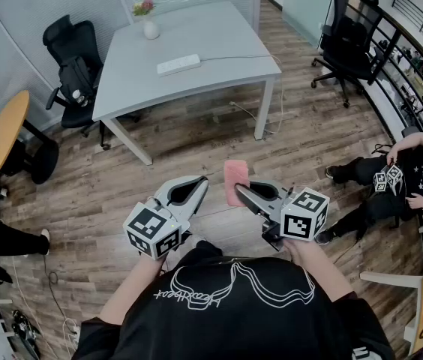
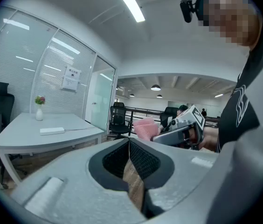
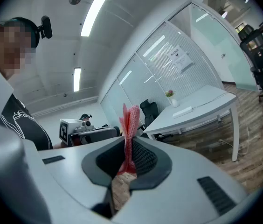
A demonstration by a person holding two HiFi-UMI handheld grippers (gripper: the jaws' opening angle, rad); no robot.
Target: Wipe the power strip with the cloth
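Power strip (image 1: 178, 64) lies on the far table (image 1: 226, 36) while the right gripper (image 1: 239, 190) clamps the pink cloth (image 1: 235, 172) and the left gripper (image 1: 199, 181) is closed, empty

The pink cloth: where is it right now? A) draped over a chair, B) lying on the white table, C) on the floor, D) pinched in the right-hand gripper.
D: the pink cloth stands clamped between the jaws of the right gripper, well away from the table.
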